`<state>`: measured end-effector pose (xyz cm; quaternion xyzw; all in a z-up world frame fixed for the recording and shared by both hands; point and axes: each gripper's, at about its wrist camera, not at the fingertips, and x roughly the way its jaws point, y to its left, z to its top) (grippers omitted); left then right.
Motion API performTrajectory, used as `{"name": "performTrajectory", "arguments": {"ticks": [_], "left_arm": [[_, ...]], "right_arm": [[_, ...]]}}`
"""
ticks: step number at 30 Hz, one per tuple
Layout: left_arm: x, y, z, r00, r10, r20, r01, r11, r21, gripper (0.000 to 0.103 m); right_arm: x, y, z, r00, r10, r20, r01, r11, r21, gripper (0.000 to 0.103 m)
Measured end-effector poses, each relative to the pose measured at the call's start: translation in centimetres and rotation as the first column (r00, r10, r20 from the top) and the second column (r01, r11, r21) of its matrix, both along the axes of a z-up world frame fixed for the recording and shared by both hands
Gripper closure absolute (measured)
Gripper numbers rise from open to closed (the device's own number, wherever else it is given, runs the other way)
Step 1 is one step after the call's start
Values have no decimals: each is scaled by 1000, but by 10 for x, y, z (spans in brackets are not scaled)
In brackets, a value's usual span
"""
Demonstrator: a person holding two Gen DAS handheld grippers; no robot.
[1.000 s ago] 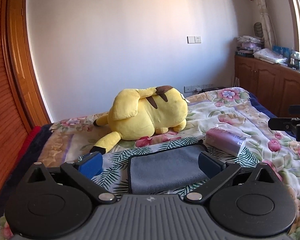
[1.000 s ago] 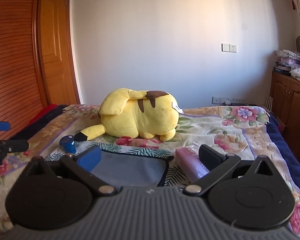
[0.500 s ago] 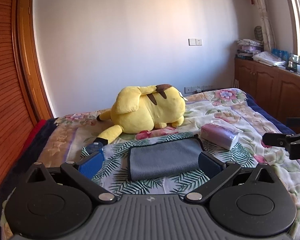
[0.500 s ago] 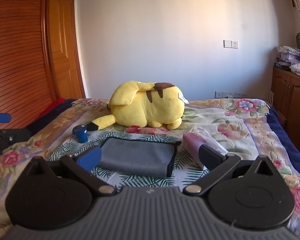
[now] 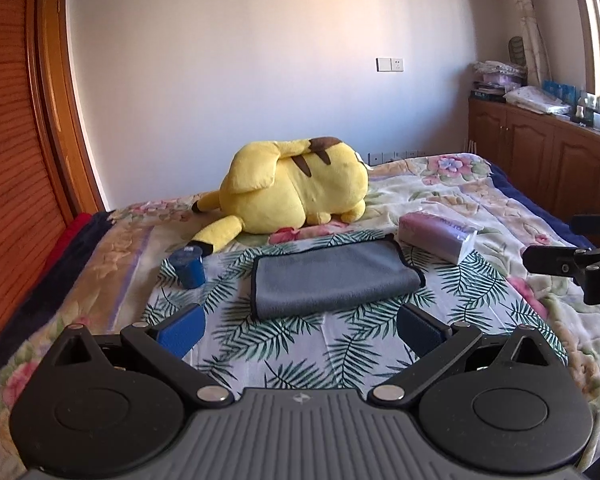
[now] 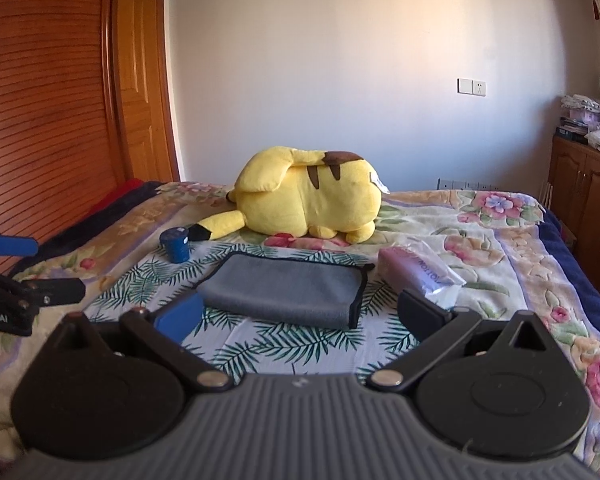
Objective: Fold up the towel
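A grey towel [image 5: 332, 274] with a dark hem lies folded flat on a leaf-print cloth [image 5: 300, 344] on the bed; it also shows in the right wrist view [image 6: 286, 290]. My left gripper [image 5: 300, 328] is open and empty, held above the cloth, short of the towel's near edge. My right gripper [image 6: 298, 314] is open and empty, just short of the towel's near edge. Each gripper shows at the side of the other's view: the right one [image 5: 572, 248] and the left one [image 6: 20, 268].
A yellow plush toy [image 5: 296, 190] lies behind the towel. A small blue cup [image 5: 188, 266] stands to the towel's left, a pink tissue pack [image 5: 436, 236] to its right. Wooden wardrobe doors [image 6: 52, 92] stand at left, wooden cabinets [image 5: 540, 152] at right.
Both grippers have pulled back and up from the towel. The towel lies farther ahead in both views and more of the leaf-print cloth shows. The jaws stay open.
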<state>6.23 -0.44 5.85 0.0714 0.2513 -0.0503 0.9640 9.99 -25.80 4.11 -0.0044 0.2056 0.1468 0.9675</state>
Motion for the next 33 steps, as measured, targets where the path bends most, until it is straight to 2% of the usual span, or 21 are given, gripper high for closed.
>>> {"name": "performTrajectory", "arguments": {"ticks": [16,33], "left_arm": [[-21,-6,-49,999,17,-34,-18,999,-35,0],[-38,-4,-91,996,66,-67,-69,997,-42,0]], "right_arm": [[-19,-4,-48,996,-80,-45,81,996,30,0],[-38,2,-72,994,-96,-45,97,995,15,0]]}}
